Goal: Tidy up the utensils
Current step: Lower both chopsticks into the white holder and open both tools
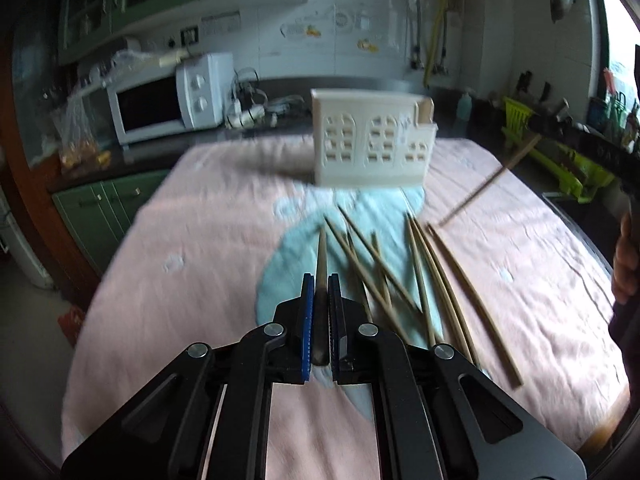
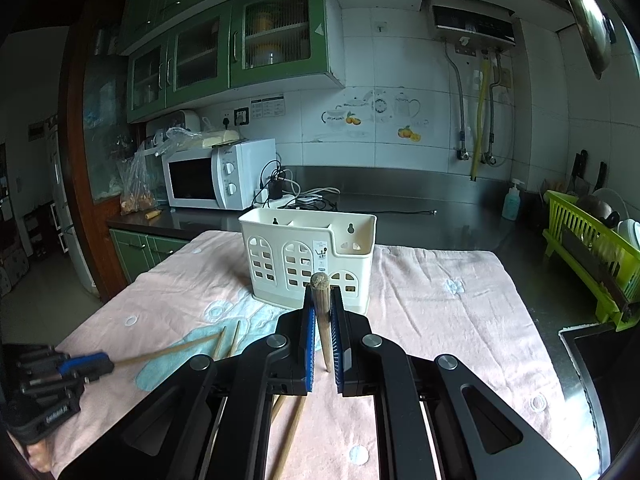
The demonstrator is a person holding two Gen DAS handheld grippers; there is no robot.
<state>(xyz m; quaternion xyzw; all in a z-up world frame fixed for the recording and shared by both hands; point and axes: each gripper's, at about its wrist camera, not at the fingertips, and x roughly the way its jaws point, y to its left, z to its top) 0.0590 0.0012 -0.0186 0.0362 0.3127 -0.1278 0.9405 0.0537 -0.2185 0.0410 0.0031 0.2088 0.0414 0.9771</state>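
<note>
A: Left gripper (image 1: 321, 280) clamps one chopstick (image 1: 321, 252); right gripper (image 2: 323, 300) pinches another (image 2: 322, 312), both short of the white holder (image 2: 308, 256).

B: Risk: thin sticks may pivot in the pads and miss a slot; roughly nine loose chopsticks (image 1: 416, 264) lie on the towel (image 1: 180, 240); one holder.

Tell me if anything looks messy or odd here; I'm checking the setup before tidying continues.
Nothing looks damaged or spilled. The loose chopsticks lie scattered and crossed on the pink towel instead of in the white holder, which stands upright. Each gripper, left and right, clamps one chopstick.
</note>
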